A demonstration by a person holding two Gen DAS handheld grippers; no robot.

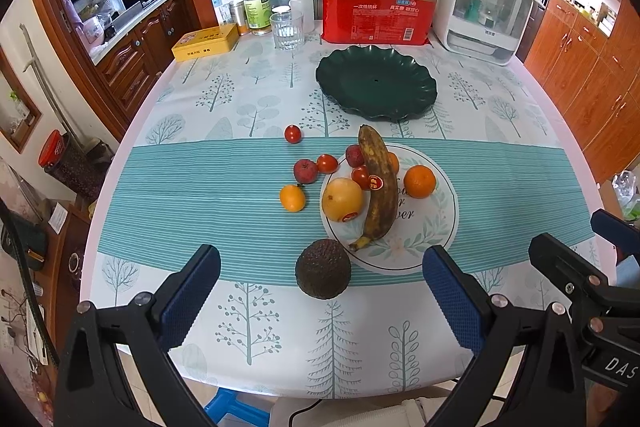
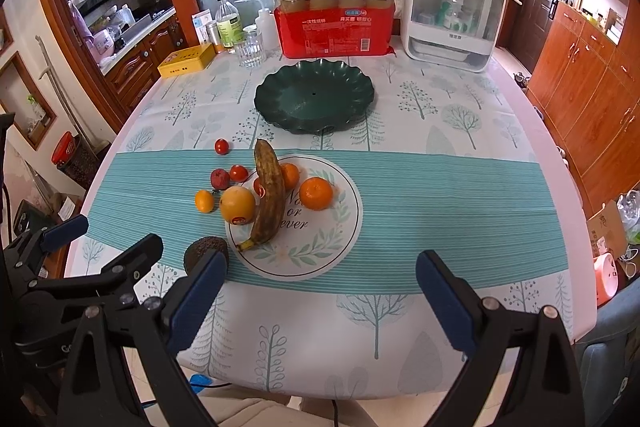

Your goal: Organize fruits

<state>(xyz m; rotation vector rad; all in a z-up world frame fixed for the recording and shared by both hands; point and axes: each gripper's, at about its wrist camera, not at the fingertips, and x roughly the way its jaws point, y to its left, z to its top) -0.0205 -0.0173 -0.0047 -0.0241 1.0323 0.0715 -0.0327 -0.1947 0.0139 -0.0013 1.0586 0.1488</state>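
Observation:
A dark green scalloped plate (image 1: 376,83) (image 2: 316,99) stands empty at the table's far middle. Nearer lies a brown-spotted banana (image 1: 378,187) (image 2: 270,195) beside a large orange with a sticker (image 1: 342,199) (image 2: 237,205), a mandarin (image 1: 419,181) (image 2: 316,193), cherry tomatoes (image 1: 293,133) and reddish fruits (image 1: 305,171). A dark avocado (image 1: 323,269) (image 2: 206,251) sits closest. My left gripper (image 1: 320,291) stands open just short of the avocado. My right gripper (image 2: 320,291) is open over bare cloth, its left finger hiding part of the avocado.
A round printed circle on the tablecloth (image 2: 320,227) lies under the fruit. At the back stand a red cup pack (image 1: 378,7), a white appliance (image 1: 484,7), a glass (image 1: 286,31), bottles and a yellow tin (image 1: 206,43). Wooden cabinets flank both sides.

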